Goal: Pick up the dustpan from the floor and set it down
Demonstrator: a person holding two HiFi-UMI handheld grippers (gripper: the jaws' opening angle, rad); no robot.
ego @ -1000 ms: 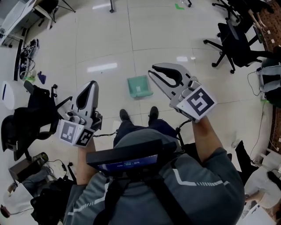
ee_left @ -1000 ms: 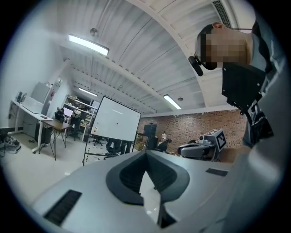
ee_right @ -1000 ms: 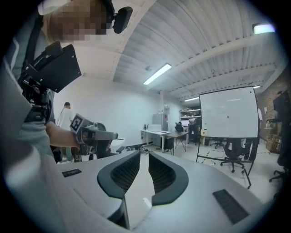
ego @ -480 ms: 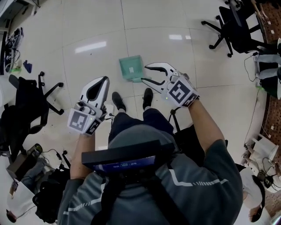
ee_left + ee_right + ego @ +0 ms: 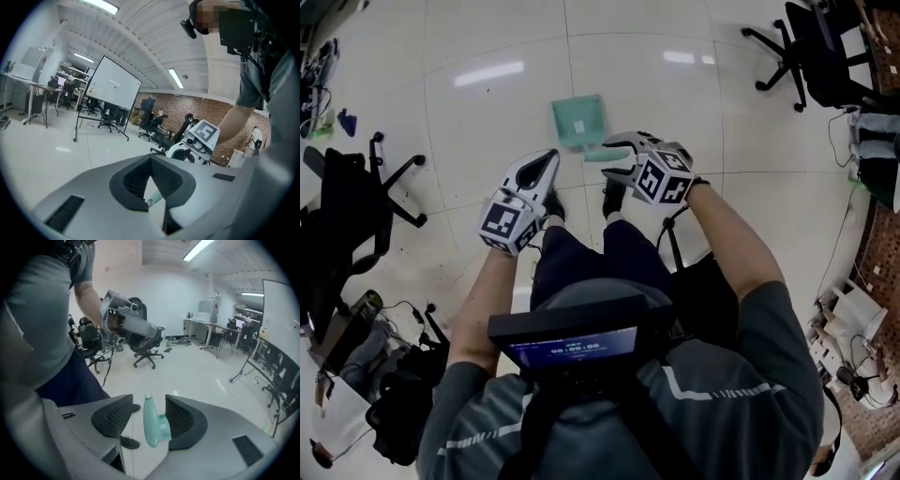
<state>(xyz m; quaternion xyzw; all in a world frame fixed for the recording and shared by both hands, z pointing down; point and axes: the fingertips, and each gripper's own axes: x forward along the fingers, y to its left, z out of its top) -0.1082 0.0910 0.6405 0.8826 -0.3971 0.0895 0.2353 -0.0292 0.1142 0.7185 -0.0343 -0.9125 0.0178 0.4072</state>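
A green dustpan [image 5: 577, 120] lies on the pale tiled floor, its handle [image 5: 605, 155] pointing towards my feet. My right gripper [image 5: 614, 157] is low over it, and its jaws have just been opening. They stand open on either side of the handle [image 5: 152, 425], which sits close to the right-hand pad [image 5: 180, 416] without being squeezed. My left gripper [image 5: 553, 155] hangs shut and empty just left of the handle. Through its pads [image 5: 151, 158] a sliver of green handle [image 5: 154, 200] shows. The right gripper's marker cube [image 5: 202, 136] shows beyond it.
My shoes [image 5: 614, 197] stand right behind the dustpan handle. Black office chairs sit at the far right [image 5: 811, 47] and at the left [image 5: 356, 202], with bags and cables along the left edge. A wheeled whiteboard [image 5: 112, 91] stands further off.
Both grippers have dropped towards the floor. The right gripper tipped downward, opened its jaws and came around the dustpan handle. The left gripper stayed shut beside it.
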